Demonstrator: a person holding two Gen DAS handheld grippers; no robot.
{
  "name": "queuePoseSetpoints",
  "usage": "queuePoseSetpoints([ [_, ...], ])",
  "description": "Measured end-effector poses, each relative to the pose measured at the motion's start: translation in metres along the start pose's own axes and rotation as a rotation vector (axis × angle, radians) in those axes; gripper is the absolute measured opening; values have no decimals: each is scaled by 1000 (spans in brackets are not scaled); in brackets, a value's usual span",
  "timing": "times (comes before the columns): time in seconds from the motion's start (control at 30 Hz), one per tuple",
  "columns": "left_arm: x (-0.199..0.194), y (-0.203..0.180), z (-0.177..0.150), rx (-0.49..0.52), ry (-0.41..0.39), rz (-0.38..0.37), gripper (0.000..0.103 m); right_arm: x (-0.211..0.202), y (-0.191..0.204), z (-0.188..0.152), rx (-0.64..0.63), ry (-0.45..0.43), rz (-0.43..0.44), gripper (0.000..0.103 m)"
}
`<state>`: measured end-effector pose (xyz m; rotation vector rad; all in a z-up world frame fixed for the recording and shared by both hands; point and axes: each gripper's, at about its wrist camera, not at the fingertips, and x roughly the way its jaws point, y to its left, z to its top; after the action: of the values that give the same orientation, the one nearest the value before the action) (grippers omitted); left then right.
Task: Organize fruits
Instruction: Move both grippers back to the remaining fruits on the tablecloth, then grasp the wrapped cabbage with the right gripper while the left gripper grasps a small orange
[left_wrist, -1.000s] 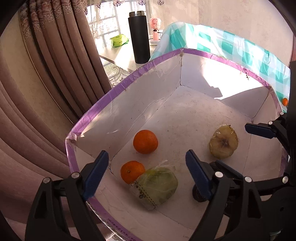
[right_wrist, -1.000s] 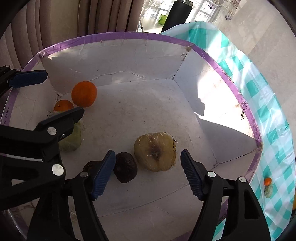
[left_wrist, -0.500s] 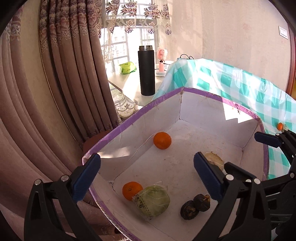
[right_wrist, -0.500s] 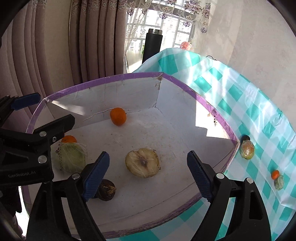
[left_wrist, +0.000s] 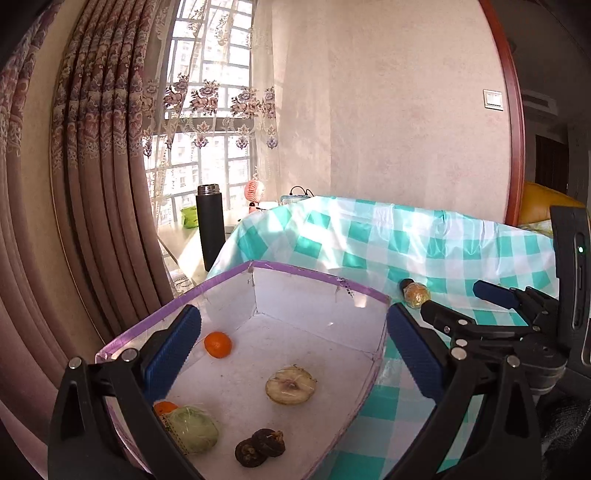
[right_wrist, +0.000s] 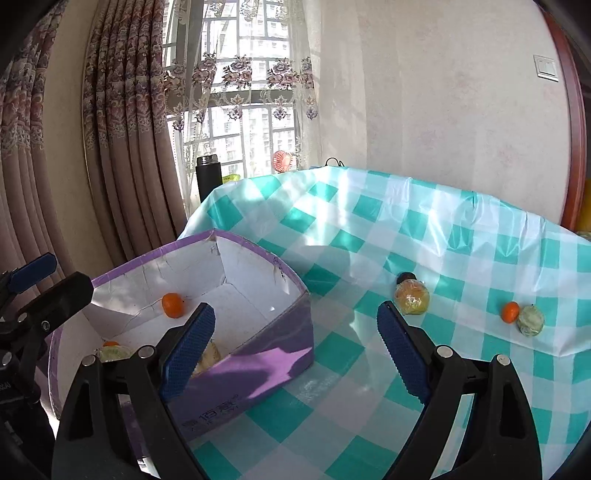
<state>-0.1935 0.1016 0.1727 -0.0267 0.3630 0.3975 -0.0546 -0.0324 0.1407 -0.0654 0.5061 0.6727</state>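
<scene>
A purple-rimmed cardboard box (left_wrist: 317, 277) (right_wrist: 258, 373) sits on the checked tablecloth. In it lie an orange (left_wrist: 218, 344) (right_wrist: 173, 305), a second orange (left_wrist: 165, 407), a wrapped green fruit (left_wrist: 194, 434), a wrapped cut pale fruit (left_wrist: 291, 384) and two dark brown fruits (left_wrist: 260, 446). On the cloth lie a wrapped yellow fruit (right_wrist: 412, 298) (left_wrist: 416, 295), a small orange (right_wrist: 510, 312) and a wrapped pale green fruit (right_wrist: 530, 320). My left gripper (left_wrist: 291, 347) is open and empty above the box. My right gripper (right_wrist: 295, 350) is open and empty, over the box's right wall and the cloth.
A black flask (left_wrist: 210, 230) (right_wrist: 208, 177), a pink fan (left_wrist: 255, 194) (right_wrist: 282, 161) and a green item (left_wrist: 189, 216) stand on a side table by the window. Curtains (left_wrist: 92, 184) hang on the left. The teal checked cloth (right_wrist: 443, 240) stretches to the right.
Both grippers have risen and drawn back from inside the box, tilting up. The table, the loose fruits on the cloth and the window have come into view. Both stay open.
</scene>
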Motion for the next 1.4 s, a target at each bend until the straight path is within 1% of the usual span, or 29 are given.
queuePoseSetpoints([
  [0.07, -1, -31, -5, 61, -13, -39, 101, -1, -30, -8, 75, 9, -28, 86],
  [0.13, 3, -64, -15, 131, -5, -100, 101, -1, -61, -17, 143, 23, -68, 86],
  [0.23, 20, -107, -34, 195, 60, -188, 101, 3, -102, -36, 215, 53, -162, 87],
  [0.27, 26, -120, -41, 207, 84, -222, 101, 4, -115, -43, 236, 65, -196, 87],
  [0.33, 42, -143, -51, 222, 132, -263, 101, 7, -141, -58, 279, 91, -264, 87],
  [0.43, 75, -172, -59, 231, 204, -319, 101, 9, -176, -76, 335, 118, -379, 87],
  [0.5, 101, -190, -62, 212, 240, -348, 101, 12, -195, -82, 347, 143, -454, 87],
  [0.6, 148, -213, -62, 163, 304, -372, 101, 22, -222, -83, 370, 195, -525, 86],
  [0.7, 190, -237, -62, 140, 345, -383, 101, 41, -246, -77, 363, 238, -567, 87],
  [0.8, 221, -247, -63, 88, 395, -400, 101, 61, -268, -70, 344, 262, -609, 86],
  [0.87, 236, -245, -64, 35, 450, -437, 101, 77, -283, -65, 347, 287, -606, 87],
  [0.9, 241, -243, -64, 10, 466, -455, 101, 84, -290, -62, 348, 296, -603, 86],
  [1.03, 249, -234, -68, -52, 504, -475, 101, 110, -312, -48, 344, 308, -591, 87],
  [1.13, 247, -233, -69, -53, 497, -487, 101, 128, -321, -40, 311, 339, -598, 86],
  [1.27, 245, -239, -69, -18, 501, -507, 101, 143, -324, -34, 268, 368, -620, 86],
  [1.4, 244, -240, -70, -11, 507, -508, 101, 149, -328, -32, 275, 380, -645, 86],
])
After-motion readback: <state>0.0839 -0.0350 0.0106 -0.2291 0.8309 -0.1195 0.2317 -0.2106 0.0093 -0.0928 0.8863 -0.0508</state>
